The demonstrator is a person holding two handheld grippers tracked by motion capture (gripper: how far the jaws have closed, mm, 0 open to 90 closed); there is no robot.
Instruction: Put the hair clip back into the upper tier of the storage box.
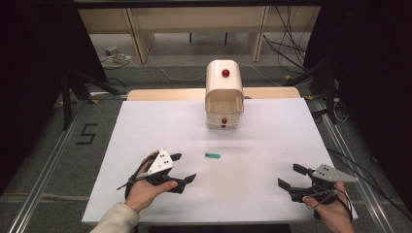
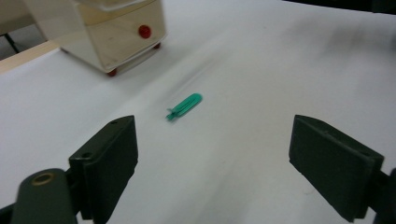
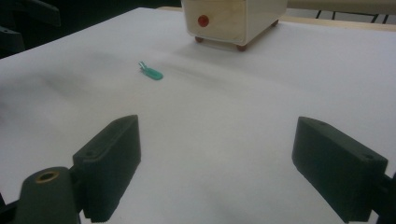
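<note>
While both the left gripper and the right gripper are hovering with jaws wide apart and empty, the small green piece is lying flat on the white tabletop between them, before the cream box, likely risking slipping from a pinch.

A white table fills the middle, with a strip of bare wood showing along its far edge. Toward the back stands a small cream cabinet with a rounded top and two red knobs — one on the top, one on the lower drawer, with an open space between them. A small green object lies flat near the table's centre, well apart from the cabinet. The left gripper is held in a hand near the front left, jaws spread wide, pointing right toward the green object. The right gripper sits near the front right corner — jaws also apart, pointing left.
</note>
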